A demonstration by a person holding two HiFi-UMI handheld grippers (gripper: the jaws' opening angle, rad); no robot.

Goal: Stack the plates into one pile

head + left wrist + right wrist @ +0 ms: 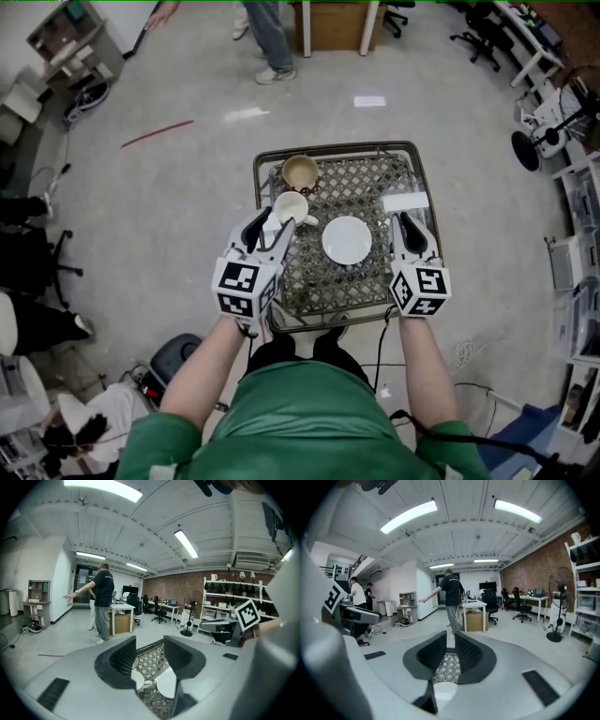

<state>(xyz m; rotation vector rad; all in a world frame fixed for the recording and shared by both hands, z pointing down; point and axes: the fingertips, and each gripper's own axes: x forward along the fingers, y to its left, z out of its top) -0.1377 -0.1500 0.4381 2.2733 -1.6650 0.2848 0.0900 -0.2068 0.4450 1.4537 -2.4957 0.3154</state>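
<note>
Head view: the white plate (347,240) lies mid-table (370,178), with a white card (405,202) beyond it. My left gripper (267,223) hangs released over the table's left side. My right gripper (405,223) is narrowly parted and empty.

Strip lights (186,544) shine over a pale floor (187,187), brick wall (187,585), desks (474,603).

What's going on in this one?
A person holds both tongs above a small lattice table, gripping nothing. The left tongs stand open above the white cup; the right tongs are almost closed and empty. A white plate sits mid-table, untouched; whether it is one plate or a pile is unclear. A brown cup stands behind.
</note>
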